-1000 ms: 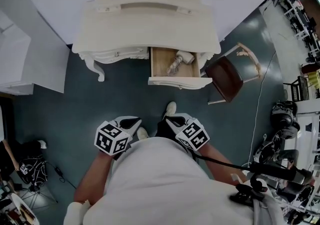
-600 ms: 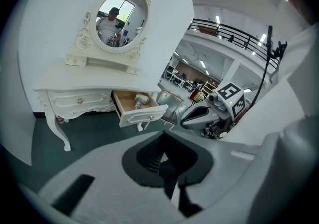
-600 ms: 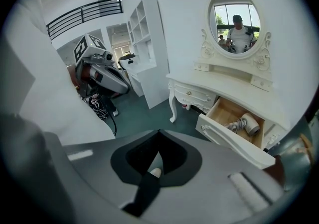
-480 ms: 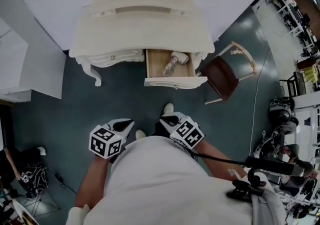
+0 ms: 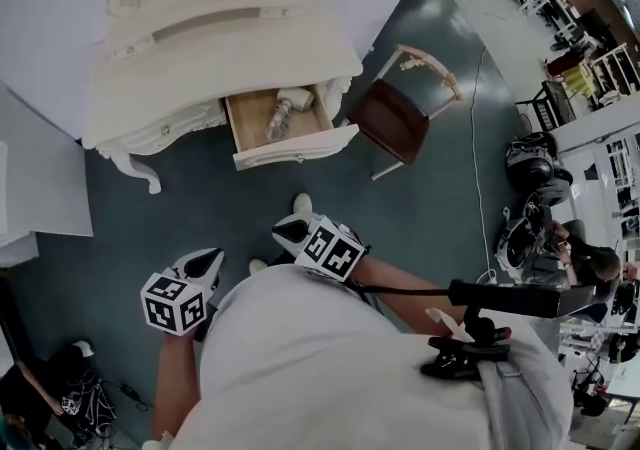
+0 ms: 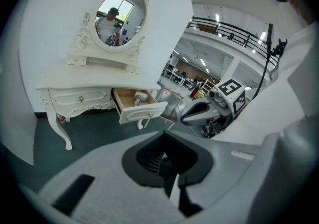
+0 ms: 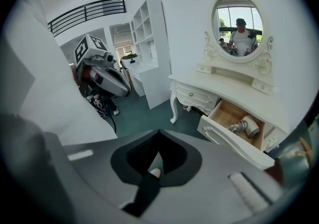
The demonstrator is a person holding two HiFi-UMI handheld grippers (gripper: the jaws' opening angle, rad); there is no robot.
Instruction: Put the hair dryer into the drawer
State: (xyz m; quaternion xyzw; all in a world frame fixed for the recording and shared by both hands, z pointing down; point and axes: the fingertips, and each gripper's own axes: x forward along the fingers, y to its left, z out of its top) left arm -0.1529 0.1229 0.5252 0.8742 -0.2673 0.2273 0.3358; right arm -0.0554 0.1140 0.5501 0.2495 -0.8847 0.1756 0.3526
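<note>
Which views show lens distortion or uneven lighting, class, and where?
Left gripper view: fisheye with black corners; the cream carved dressing table bows, ceiling lights glare. Right gripper view: same dark rim; the oval white-framed mirror shines bright. Head view: muted colour, evenly lit; the open wood-lined drawer looks skewed.

View swung: dressing table (image 5: 220, 50) and open drawer (image 5: 298, 146) now upper left, tilted; left gripper (image 5: 207, 259) and right gripper (image 5: 287, 229) displaced leftward.

Bench (image 5: 200, 48): cream-white, carved scrolls
Drawer (image 5: 250, 118): pale wood inside, cream front
Hair dryer (image 5: 283, 110): white-grey
Floor (image 5: 430, 218): dark teal
Chair (image 5: 393, 121): dark brown seat, pale frame
Left tool (image 5: 207, 258), right tool (image 5: 287, 229): white, black-and-white square markers
</note>
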